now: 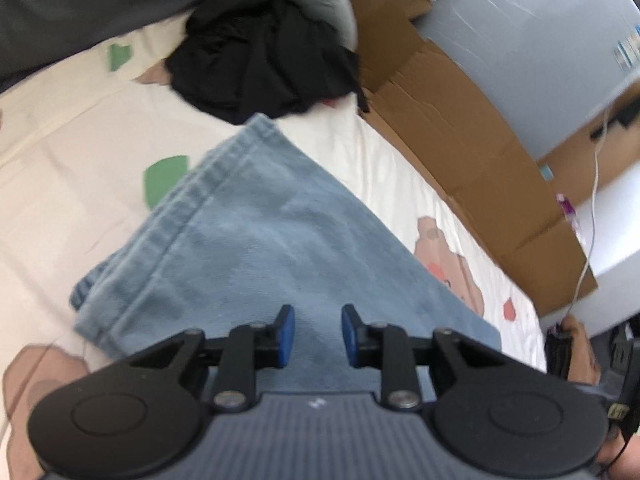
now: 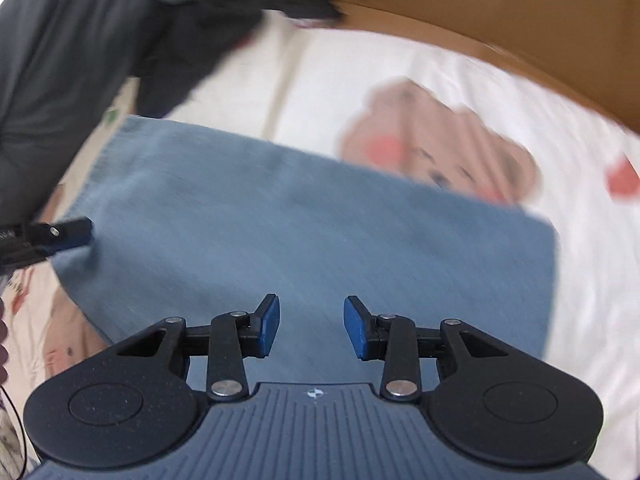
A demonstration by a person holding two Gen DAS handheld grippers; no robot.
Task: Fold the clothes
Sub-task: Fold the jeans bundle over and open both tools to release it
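Denim jeans (image 1: 256,240), already folded into a blue slab, are lying flat on the bear-print bedsheet (image 1: 60,152), long axis running forward from the left gripper (image 1: 318,334) toward the hems. Both grippers are hovering over it, jaws apart, holding nothing; the right gripper (image 2: 311,330) is looking across the short side. Black clothing (image 1: 260,64) is waiting beyond, beside the cardboard (image 1: 460,140).

The folded jeans (image 1: 256,240) lie on the bedsheet (image 1: 80,128), a crumpled garment (image 1: 264,60) behind them, cardboard (image 1: 460,140) alongside.
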